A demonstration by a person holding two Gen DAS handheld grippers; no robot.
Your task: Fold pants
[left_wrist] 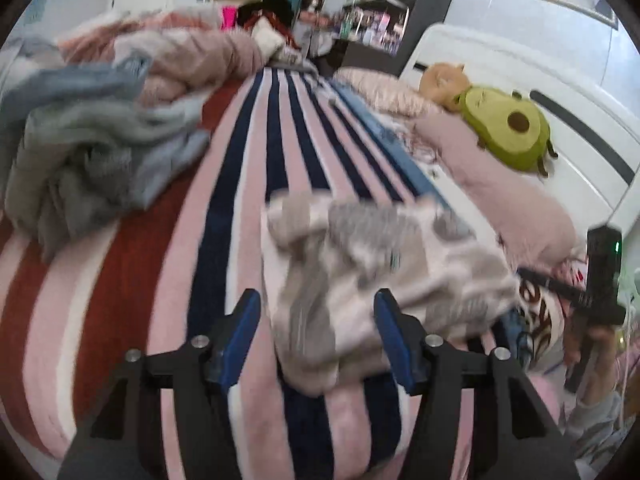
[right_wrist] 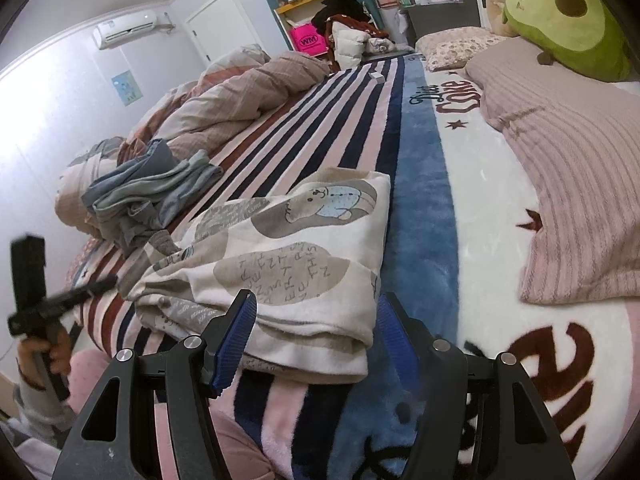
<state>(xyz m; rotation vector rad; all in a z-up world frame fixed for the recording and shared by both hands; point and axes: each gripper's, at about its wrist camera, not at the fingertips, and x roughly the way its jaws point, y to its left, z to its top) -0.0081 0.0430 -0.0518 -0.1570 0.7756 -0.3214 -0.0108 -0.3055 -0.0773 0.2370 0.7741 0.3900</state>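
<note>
One folded pants (right_wrist: pixel 288 256) bundle, long axis along blanket (right_wrist: pixel 344 112) stripes.

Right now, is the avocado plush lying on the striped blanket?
No, the avocado plush rests on the pink pillow, away from the striped blanket.

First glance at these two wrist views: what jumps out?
The bear-print pants lie folded on the striped blanket, just ahead of the open right gripper and untouched by it. A bright green avocado plush sits on the pink pillow at the far right. Left of the pants, a crumpled pile of blue-grey clothes waits; the left gripper is open too, holding nothing.
</note>
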